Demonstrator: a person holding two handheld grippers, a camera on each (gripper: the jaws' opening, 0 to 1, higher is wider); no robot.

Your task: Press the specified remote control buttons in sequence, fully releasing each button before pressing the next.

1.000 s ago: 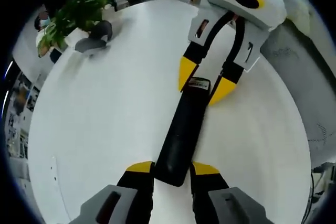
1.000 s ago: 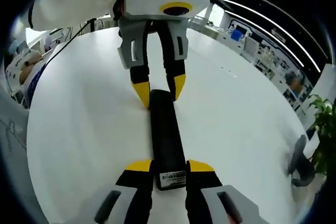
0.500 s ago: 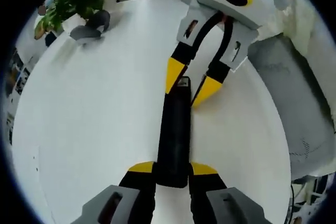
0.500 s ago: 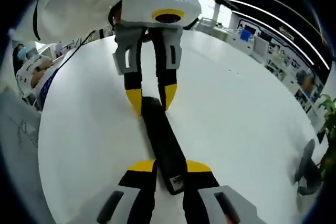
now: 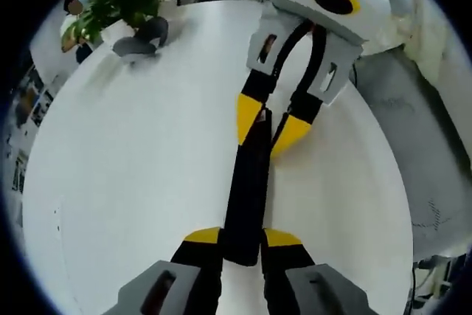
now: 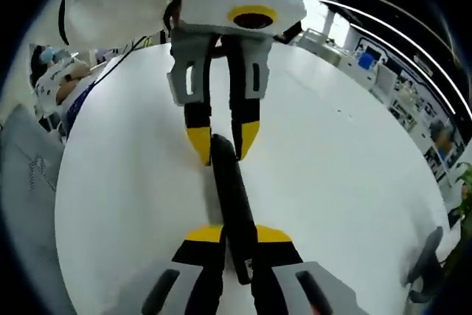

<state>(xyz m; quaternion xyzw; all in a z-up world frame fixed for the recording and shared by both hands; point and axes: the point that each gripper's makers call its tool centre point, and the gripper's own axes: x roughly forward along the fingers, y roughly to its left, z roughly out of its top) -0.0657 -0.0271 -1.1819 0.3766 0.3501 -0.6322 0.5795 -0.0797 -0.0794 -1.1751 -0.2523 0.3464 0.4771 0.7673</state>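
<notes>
Since the frame half a second earlier, the remote control (image 5: 248,182) is being rolled further onto its long edge between the two grippers, so that a narrower black side is now being presented to both cameras; its far end, with the label patch, is now being tucked deeper between the opposite jaws.

In the left gripper view the left gripper (image 5: 241,237) is being kept closed on the near end of the remote, yellow tips touching it on either side; the right gripper (image 5: 267,125) is being seen coming in from above, its yellow tips pinching the far end. In the right gripper view the right gripper (image 6: 237,235) is being held shut on the near end of the remote (image 6: 232,197); the left gripper (image 6: 220,141) is being seen gripping the far end, a white sleeve (image 6: 110,1) showing behind it.

The remote is being held lengthwise between both grippers over the white table (image 5: 133,167); whether it is touching the surface cannot be told. A potted plant (image 5: 125,1) is being seen at the table's far edge, with a dark chair (image 5: 144,37) just beside it.
</notes>
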